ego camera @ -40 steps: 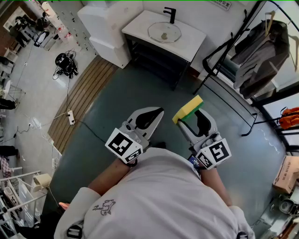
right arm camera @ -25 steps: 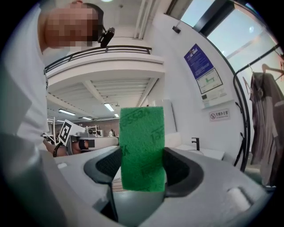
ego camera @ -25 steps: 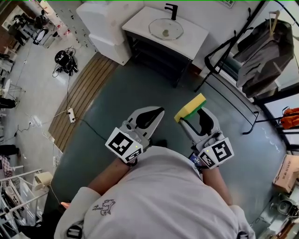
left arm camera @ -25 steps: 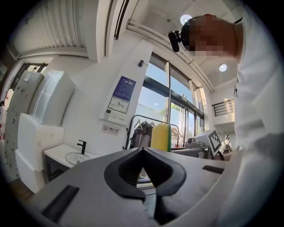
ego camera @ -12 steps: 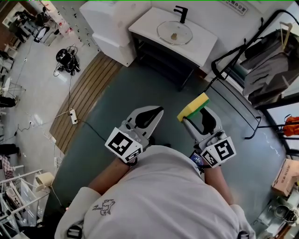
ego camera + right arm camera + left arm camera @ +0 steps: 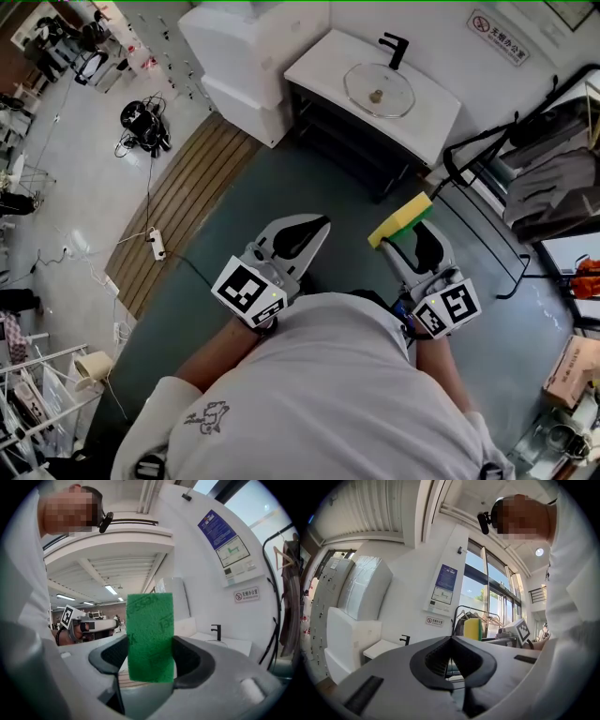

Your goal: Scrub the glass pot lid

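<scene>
The glass pot lid (image 6: 378,91) lies in the basin of a white sink counter (image 6: 328,58) at the far side, beside a black tap (image 6: 395,47). My right gripper (image 6: 409,232) is shut on a yellow and green sponge (image 6: 400,218), held in front of the person's chest, well short of the counter. In the right gripper view the sponge (image 6: 150,637) stands upright between the jaws, green face to the camera. My left gripper (image 6: 317,228) is shut with nothing in it; its closed jaws fill the left gripper view (image 6: 451,639), where the sponge (image 6: 472,629) shows to the right.
A black clothes rack (image 6: 525,150) with hanging garments stands right of the counter. White boxes (image 6: 253,47) sit left of it. A wooden slatted mat (image 6: 187,202) and a cable with a power strip (image 6: 156,247) lie on the floor at left.
The counter with the lid has shifted rightwards and lower in the head view and looks larger. Both grippers stay shut in the same pose; the right one has drifted slightly right.
</scene>
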The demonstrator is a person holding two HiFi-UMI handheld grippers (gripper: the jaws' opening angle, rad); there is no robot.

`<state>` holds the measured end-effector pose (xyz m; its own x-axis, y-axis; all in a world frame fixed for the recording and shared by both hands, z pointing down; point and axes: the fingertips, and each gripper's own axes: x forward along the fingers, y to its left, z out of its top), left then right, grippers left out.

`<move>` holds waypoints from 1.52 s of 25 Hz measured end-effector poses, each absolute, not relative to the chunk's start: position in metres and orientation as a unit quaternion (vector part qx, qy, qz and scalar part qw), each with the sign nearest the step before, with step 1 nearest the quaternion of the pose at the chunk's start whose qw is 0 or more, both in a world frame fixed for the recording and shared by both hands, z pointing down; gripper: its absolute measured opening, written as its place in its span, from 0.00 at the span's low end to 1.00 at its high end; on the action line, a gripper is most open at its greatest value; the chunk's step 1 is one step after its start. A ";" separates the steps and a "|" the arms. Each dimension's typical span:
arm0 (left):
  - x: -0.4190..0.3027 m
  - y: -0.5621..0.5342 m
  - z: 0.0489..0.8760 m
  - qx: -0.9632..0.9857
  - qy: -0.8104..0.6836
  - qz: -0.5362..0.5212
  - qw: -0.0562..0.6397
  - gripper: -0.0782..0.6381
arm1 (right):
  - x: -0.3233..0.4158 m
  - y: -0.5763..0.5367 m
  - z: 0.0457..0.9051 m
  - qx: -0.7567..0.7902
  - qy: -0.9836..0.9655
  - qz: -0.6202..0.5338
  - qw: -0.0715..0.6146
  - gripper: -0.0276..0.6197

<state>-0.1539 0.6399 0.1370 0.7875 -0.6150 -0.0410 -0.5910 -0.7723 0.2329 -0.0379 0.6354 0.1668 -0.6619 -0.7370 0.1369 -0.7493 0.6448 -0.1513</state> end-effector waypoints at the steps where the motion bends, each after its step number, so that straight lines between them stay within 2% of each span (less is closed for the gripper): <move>1: -0.160 0.635 0.138 0.939 -0.322 -0.059 0.106 0.11 | -0.046 0.629 0.167 0.408 -0.907 0.097 0.033 0.50; 9: -0.191 0.590 0.155 0.929 -0.344 -0.055 0.122 0.11 | -0.081 0.577 0.183 0.381 -0.917 0.112 0.044 0.50; 18: -0.198 0.504 0.166 0.914 -0.384 -0.047 0.120 0.11 | -0.081 0.486 0.200 0.352 -0.927 0.122 0.043 0.50; 30: -0.117 0.349 0.174 0.913 -0.385 -0.035 0.129 0.11 | -0.003 0.329 0.201 0.350 -0.927 0.129 0.036 0.50; 38: -0.041 0.294 0.175 0.926 -0.355 -0.027 0.125 0.11 | 0.065 0.282 0.206 0.367 -0.920 0.133 0.027 0.50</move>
<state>-0.0412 0.2940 0.1754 0.7470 -0.6637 0.0392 -0.6502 -0.7169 0.2514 0.0653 0.2821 0.2064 -0.7289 -0.6685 0.1480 -0.6830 0.6949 -0.2249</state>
